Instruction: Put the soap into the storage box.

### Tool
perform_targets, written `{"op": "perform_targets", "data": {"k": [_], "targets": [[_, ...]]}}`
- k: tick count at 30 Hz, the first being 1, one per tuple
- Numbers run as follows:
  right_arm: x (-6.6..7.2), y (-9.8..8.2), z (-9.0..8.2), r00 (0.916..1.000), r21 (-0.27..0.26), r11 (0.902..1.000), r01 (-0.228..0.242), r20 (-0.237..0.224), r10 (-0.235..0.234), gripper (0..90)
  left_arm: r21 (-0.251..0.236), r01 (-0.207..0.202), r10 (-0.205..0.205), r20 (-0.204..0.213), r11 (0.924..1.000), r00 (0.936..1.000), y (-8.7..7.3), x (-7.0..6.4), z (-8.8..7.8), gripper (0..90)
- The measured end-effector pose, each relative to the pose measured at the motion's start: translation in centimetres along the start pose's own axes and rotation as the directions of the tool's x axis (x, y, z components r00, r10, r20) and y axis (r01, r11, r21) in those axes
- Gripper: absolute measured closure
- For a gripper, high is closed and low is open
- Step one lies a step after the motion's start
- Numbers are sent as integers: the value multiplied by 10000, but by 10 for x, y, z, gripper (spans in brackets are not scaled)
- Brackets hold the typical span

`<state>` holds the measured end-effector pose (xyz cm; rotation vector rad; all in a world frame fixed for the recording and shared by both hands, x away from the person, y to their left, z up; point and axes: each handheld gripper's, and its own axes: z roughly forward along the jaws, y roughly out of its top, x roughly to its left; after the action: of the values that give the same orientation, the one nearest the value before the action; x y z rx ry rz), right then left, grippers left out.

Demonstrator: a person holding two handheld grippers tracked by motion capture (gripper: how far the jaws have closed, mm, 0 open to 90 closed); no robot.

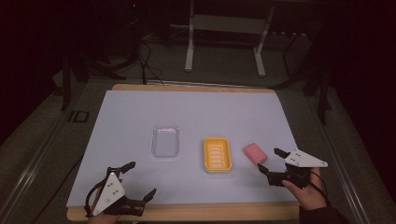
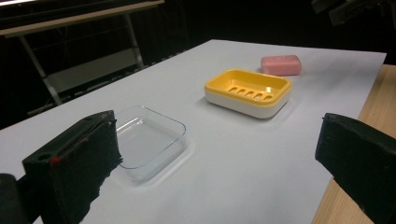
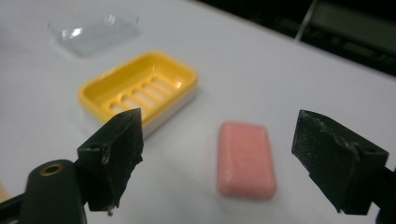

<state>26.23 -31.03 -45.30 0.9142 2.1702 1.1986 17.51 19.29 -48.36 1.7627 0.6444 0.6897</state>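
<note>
Your left tool waits at the near edge of the desk, jaws spread wide with nothing between them, well short of the clear plastic tray. Your right tool is likewise spread wide and empty; its jaws stand on either side of the line to the pink soap bar, which lies flat on the white sheet just ahead of them, not yet between the pads.

The soap sits just beside the yellow soap dish, on its right, apart from it. Beyond the dish, further left, is the clear tray.

From here the risk is in the grasp, I judge. The bar lies at an angle to your jaws in the right gripper view — close without squaring up and one pad may catch a corner, spinning or pushing the bar across the smooth sheet. Soap is slick too — a shallow pinch near the top could let it squirt out on the lift, possibly knocking the light dish.
</note>
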Motion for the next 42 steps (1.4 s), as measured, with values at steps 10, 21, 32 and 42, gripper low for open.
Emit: {"op": "perform_targets", "data": {"k": [10,21,32,42], "targets": [[-5,3,11,9978,2161,9745,610,-385,-539,222,34,36,-37,14,10000,10000,0,0,0,4],[-10,7,14,9959,3707,9287,52,-855,285,243,-142,331,-331,0,9994,9995,0,2,-2,4],[-16,9,19,9876,5608,8280,35,-1320,852,250,-80,234,-234,-12,9997,9997,0,1,-2,4],[-19,10,22,9877,6499,7591,376,-1397,707,306,-37,201,-201,-4,9998,9998,0,1,-2,3]]}}
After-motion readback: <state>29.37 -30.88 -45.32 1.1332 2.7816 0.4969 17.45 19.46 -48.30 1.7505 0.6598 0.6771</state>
